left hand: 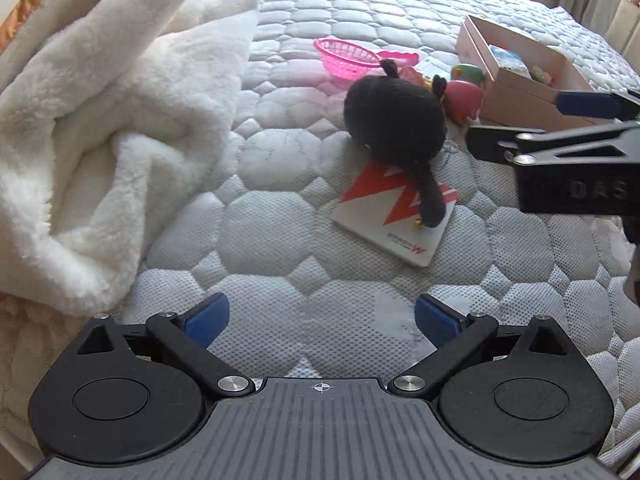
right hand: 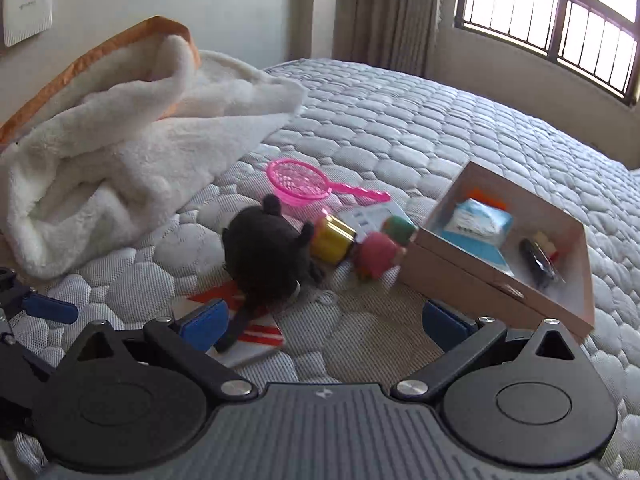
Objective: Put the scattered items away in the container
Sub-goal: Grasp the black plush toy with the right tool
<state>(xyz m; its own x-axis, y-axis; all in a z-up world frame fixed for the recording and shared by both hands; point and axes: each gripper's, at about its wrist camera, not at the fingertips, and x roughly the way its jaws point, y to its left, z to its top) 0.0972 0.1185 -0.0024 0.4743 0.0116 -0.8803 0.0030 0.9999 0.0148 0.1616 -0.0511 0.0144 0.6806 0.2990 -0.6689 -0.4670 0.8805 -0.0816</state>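
A black plush toy (left hand: pixel 394 118) (right hand: pixel 264 256) lies on the quilted mattress, its tail over a white card with red zigzags (left hand: pixel 396 216) (right hand: pixel 250 330). Behind it are a pink strainer (left hand: pixel 348 58) (right hand: pixel 298 180), a gold tin (right hand: pixel 332 238), a pink toy (left hand: pixel 462 100) (right hand: pixel 376 256), a green toy (right hand: pixel 398 230) and a white packet (right hand: pixel 370 216). The open cardboard box (left hand: pixel 516 98) (right hand: pixel 480 284) holds a blue packet (right hand: pixel 478 222) and small items. My left gripper (left hand: pixel 322 322) is open and empty, short of the card. My right gripper (right hand: pixel 324 324) is open and empty, between card and box.
A fluffy white blanket (left hand: pixel 100 128) (right hand: pixel 120 144) with an orange edge is heaped on the left of the bed. The mattress (left hand: pixel 304 272) stretches far behind the items. A window (right hand: pixel 552 20) and curtains stand beyond the bed.
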